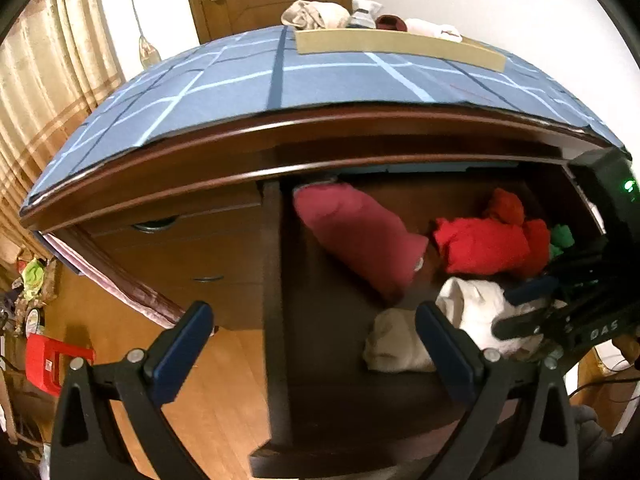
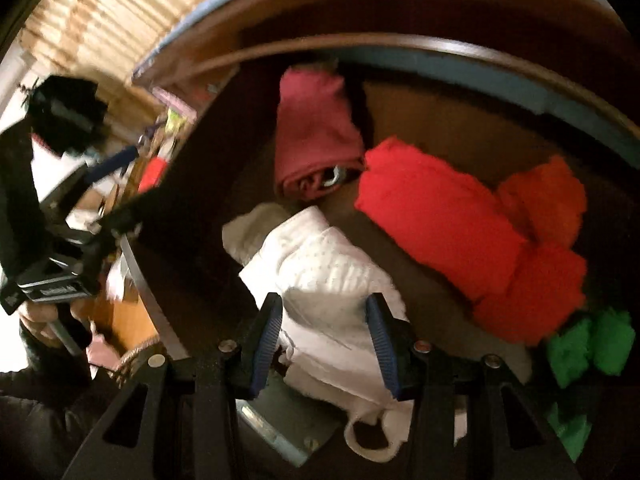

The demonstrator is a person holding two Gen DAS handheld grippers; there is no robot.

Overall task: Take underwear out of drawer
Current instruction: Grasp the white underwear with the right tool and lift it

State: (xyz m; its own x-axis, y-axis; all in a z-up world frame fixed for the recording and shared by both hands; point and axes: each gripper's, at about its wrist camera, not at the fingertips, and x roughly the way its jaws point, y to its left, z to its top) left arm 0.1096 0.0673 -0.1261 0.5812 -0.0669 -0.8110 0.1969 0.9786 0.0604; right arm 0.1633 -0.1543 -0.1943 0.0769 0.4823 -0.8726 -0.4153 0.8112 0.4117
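One white dotted underwear [image 2: 320, 268], crumpled, w/ waist loop, in drawer [image 1: 276, 280].

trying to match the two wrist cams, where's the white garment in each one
Left wrist: white garment lies lower right in the drawer, beside the right gripper.
Right wrist: white garment sits bottom centre, between the gripper's fingers.
Shared landmark: the bright red garment just behind it.

Open wooden drawer [image 1: 276, 320] holds white [image 2: 320, 264], pink [image 2: 316, 132], red [image 2: 436, 208], green [image 2: 588, 344] underwear.
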